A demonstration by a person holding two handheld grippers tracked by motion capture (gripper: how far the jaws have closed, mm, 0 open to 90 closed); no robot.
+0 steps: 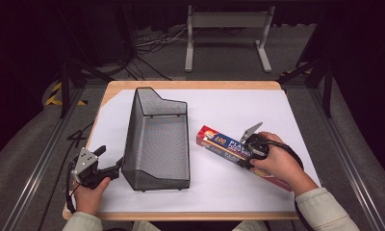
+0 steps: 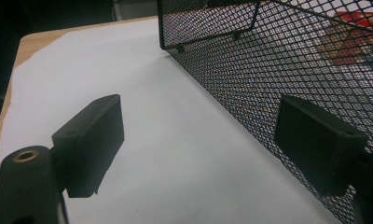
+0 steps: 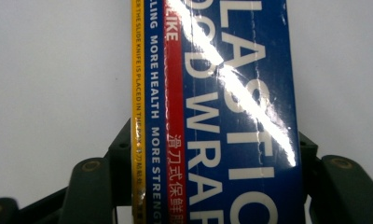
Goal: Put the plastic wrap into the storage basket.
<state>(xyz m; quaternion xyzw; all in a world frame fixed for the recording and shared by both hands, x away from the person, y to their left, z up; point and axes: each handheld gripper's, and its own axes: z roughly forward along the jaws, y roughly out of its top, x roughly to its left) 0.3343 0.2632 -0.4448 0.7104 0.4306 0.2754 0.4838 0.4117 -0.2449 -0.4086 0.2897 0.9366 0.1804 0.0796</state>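
A long blue, red and yellow plastic wrap box [image 1: 218, 143] lies flat on the white sheet, right of centre. My right gripper [image 1: 245, 152] comes down on its middle. In the right gripper view the box [image 3: 222, 93] runs up between both jaws, and the right gripper [image 3: 215, 158] is shut on its two long sides. A black wire-mesh basket [image 1: 157, 139] stands empty at centre left. My left gripper [image 1: 112, 162] is open at the basket's near left corner. In the left gripper view the left gripper [image 2: 201, 144] holds nothing, and its right pad [image 2: 315, 144] sits close against the basket's mesh wall [image 2: 268, 70].
The white sheet [image 1: 229, 187] covers a wooden table [image 1: 190, 85] whose edge shows at the back and front. Beyond the table are a grey metal stand [image 1: 226, 29] and floor cables [image 1: 152, 43]. Metal rails [image 1: 41, 154] run along both sides.
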